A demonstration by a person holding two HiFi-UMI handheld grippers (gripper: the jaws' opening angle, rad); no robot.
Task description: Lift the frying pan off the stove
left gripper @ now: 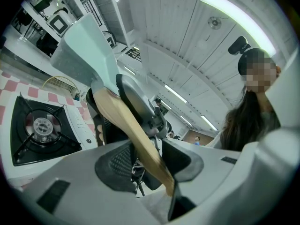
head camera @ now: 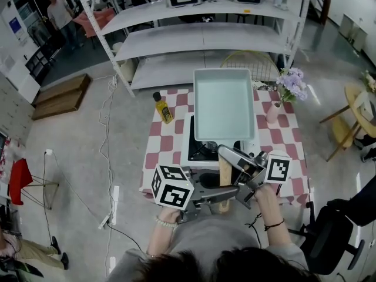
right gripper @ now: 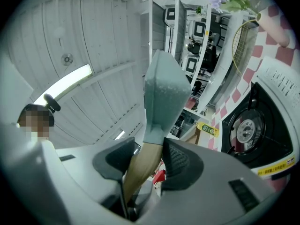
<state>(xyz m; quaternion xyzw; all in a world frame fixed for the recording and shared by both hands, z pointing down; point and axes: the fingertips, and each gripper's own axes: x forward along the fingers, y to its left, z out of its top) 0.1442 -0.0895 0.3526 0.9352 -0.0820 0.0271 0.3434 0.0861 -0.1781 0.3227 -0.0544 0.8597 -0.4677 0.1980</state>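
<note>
A pale teal rectangular frying pan [head camera: 223, 104] hangs in the air above the white gas stove [head camera: 198, 153], clear of the burner. Its wooden handle [head camera: 225, 180] points back toward me. My left gripper [head camera: 226, 194] is shut on the handle near its end, and my right gripper [head camera: 228, 156] is shut on it closer to the pan. In the left gripper view the handle [left gripper: 136, 135] runs between the pads of that gripper [left gripper: 140, 161], with the pan [left gripper: 89, 46] tilted up above the bare burner [left gripper: 42, 125]. In the right gripper view the handle [right gripper: 143, 165] sits pinched in the gripper [right gripper: 145, 161] under the pan [right gripper: 164, 93].
The stove stands on a red-and-white checked table [head camera: 164, 141]. A yellow oil bottle [head camera: 163, 108] stands at the back left, and a pink vase [head camera: 272, 113] with lilac flowers [head camera: 292, 84] at the back right. Grey shelving [head camera: 200, 37] and a wire basket [head camera: 249, 60] lie behind the table.
</note>
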